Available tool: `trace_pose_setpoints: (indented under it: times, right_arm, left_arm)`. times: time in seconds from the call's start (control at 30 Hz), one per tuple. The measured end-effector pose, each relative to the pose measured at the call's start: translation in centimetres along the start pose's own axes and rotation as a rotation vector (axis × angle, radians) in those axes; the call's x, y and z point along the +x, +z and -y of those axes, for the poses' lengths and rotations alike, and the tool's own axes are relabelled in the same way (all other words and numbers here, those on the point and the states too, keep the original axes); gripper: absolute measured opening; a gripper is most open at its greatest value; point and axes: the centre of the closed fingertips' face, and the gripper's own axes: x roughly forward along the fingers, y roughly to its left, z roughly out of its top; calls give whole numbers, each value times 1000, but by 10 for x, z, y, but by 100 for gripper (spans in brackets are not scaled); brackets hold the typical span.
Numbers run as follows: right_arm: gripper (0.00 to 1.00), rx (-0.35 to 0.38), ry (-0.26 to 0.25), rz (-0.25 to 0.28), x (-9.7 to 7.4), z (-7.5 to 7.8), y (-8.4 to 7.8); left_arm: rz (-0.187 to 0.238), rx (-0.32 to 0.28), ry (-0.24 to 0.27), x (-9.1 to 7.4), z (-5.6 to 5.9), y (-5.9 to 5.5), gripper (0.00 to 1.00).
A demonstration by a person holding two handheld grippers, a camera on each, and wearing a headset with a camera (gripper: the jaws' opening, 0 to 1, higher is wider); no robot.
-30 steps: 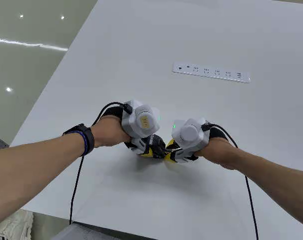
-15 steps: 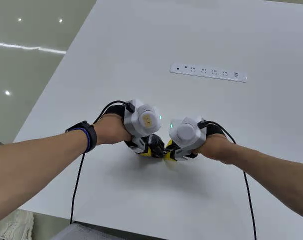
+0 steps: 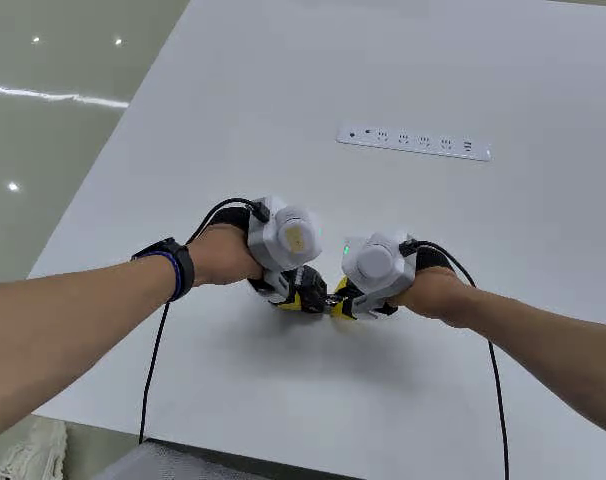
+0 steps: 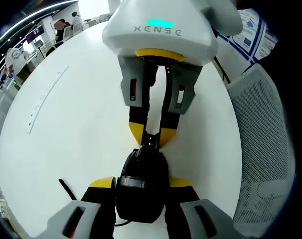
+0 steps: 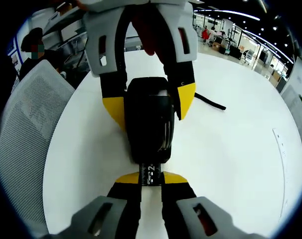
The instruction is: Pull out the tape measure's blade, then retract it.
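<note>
Scene, left to right:

1. Left forearm. It reaches in over the near edge of the white table and wears a dark wristband. A black cable runs from the gripper back past the wrist and off the table edge.

2. Left gripper. It is clenched on the tape measure. One yellow-tipped jaw presses each flat side of the black case. The case lies low over the table, near the front edge and between the two hands. In the head view, whether it rests on the surface cannot be told.

3. Strap. A thin black strap trails from the case and lies on the table beside it.

4. Blade. A short stretch with printed numerals shows at the case mouth. It points toward the right gripper.

5. Right gripper. It faces the left gripper nose to nose. Its jaws are closed on the blade just beside the case mouth. The yellow jaw tips of the two grippers sit near each other.

6. Right forearm. It enters from the lower right, with a second black cable along it.

7. Power strip. White, flat on the table, well apart from the grippers, on the far right side.

8. Mesh chair. It stands beyond the table edge in both gripper views.
</note>
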Motion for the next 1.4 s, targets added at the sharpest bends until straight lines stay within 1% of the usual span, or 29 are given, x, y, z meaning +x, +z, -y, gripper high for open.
trace_pose_setpoints:
  times: [0.3,0.83,1.17,1.4]
  right_arm:
    - [13,-1,-3,1,-4,2,-5]
    - [13,11,-8,7,-13,0,-16]
    - [13,28,-14,5,-19,-2,-27]
    - [13,32,-20,1,-25,0,-35]
  left_arm:
    - [-2,-8,-1,0,-1,0,35]
    - [-9,-6,-8,1,0,1,35]
    - [-15,-3,-8,2,1,2,35]
    - [-15,-7,-7,2,1,2,35]
